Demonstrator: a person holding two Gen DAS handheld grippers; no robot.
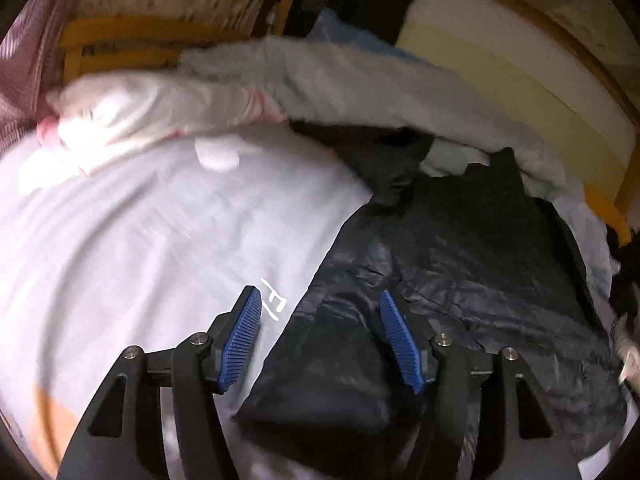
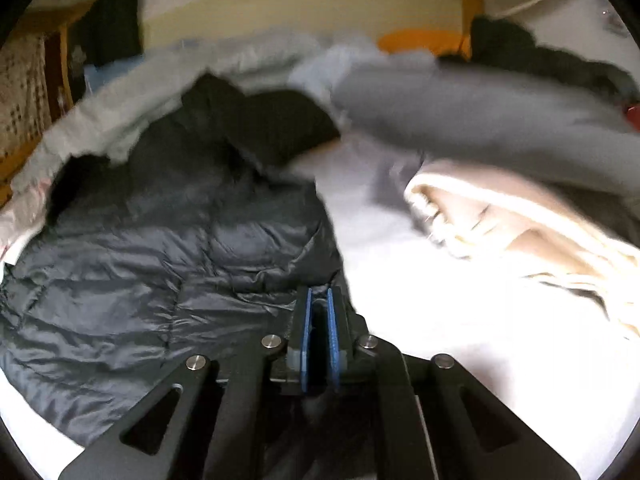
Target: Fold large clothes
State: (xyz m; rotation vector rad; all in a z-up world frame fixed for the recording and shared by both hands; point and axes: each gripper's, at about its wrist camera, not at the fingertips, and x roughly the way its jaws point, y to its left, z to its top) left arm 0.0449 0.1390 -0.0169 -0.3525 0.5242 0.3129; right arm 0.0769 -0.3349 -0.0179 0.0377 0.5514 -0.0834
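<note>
A dark navy puffer jacket (image 1: 460, 280) lies spread on a white bed sheet (image 1: 140, 240). My left gripper (image 1: 320, 304) is open, its blue pads hovering over the jacket's near left edge, holding nothing. In the right wrist view the jacket (image 2: 160, 260) fills the left half. My right gripper (image 2: 319, 300) is shut on the jacket's right edge, with dark fabric pinched between the blue pads (image 2: 306, 320).
A white-pink pillow (image 1: 140, 108) and a pale grey blanket (image 1: 360, 80) lie at the head of the bed. A wooden bed frame (image 1: 120, 36) runs behind. A grey garment (image 2: 480, 120) and a cream garment (image 2: 500, 220) lie right of the jacket.
</note>
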